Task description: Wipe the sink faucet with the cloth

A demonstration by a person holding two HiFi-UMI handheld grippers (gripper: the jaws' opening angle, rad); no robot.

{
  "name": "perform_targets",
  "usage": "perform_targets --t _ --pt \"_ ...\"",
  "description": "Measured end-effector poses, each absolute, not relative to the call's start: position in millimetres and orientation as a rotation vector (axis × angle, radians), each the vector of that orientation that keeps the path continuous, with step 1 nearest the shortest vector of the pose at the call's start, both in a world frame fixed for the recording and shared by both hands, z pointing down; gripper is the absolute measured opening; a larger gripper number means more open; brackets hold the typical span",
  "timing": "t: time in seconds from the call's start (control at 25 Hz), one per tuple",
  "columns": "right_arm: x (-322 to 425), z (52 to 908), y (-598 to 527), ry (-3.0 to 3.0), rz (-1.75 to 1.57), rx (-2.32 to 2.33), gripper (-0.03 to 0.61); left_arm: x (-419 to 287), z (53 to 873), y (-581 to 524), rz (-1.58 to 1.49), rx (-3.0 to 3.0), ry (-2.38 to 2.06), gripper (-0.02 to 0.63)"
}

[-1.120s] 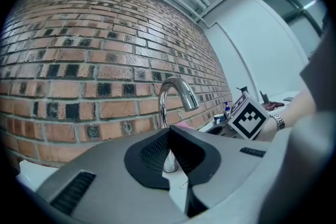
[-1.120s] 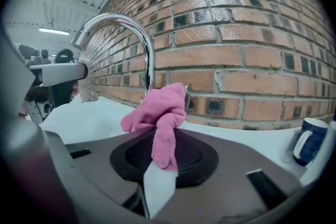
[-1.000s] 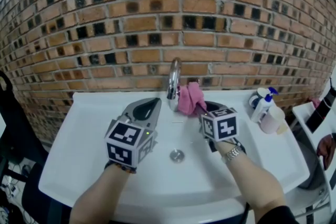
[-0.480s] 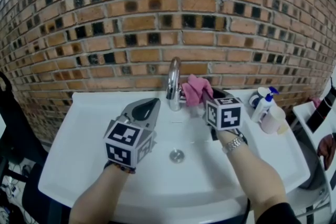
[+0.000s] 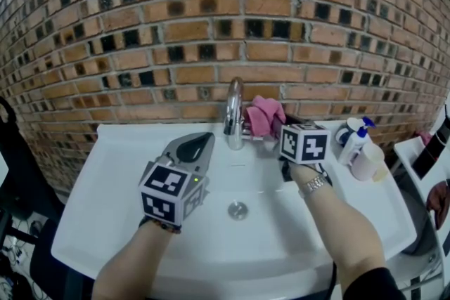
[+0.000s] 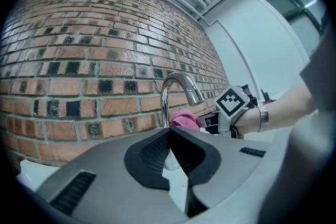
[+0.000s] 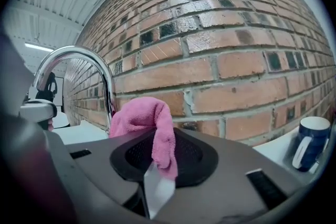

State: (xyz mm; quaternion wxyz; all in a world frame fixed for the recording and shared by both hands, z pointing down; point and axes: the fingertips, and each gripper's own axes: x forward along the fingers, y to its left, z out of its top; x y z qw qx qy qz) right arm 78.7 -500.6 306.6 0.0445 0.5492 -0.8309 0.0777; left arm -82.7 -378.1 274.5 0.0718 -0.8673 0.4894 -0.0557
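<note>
Head view: right gripper (image 5: pixel 281 134) holds pink cloth (image 5: pixel 264 116) beside faucet (image 5: pixel 233 112); drain (image 5: pixel 238 209) in sink (image 5: pixel 105 200).

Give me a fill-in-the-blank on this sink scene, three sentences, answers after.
1. The right gripper is shut on a ____ cloth.
2. In the head view, the cloth is on the faucet's ____ side.
3. The left gripper is shut, with ____ between its jaws.
Missing words: pink; right; nothing.
</note>
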Motion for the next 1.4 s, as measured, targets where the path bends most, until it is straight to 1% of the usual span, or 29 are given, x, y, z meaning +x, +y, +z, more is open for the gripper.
perform_targets --t 0.24,0.68,1.04,1.4 --pt "65.0 264.9 -498.6 -2.584 0.077 1.670 0.086 -85.0 272.3 -379.8 -0.165 -2.601 1.477 0.003" --pt "50.1 233.4 -454.7 -2.652 -0.040 1.606 0.086 -94.8 244.7 -363.8 -0.103 -2.557 1.467 0.003" --pt "47.3 219.5 -410.9 -2.693 -0.068 1.540 0.086 -86.2 231.8 -332.5 -0.043 -2.586 1.407 0.003" --pt "47.3 218.7 -444.0 -2.601 -0.026 1.590 0.086 -96.3 226.4 -324.8 -0.049 -2.558 1.424 0.003"
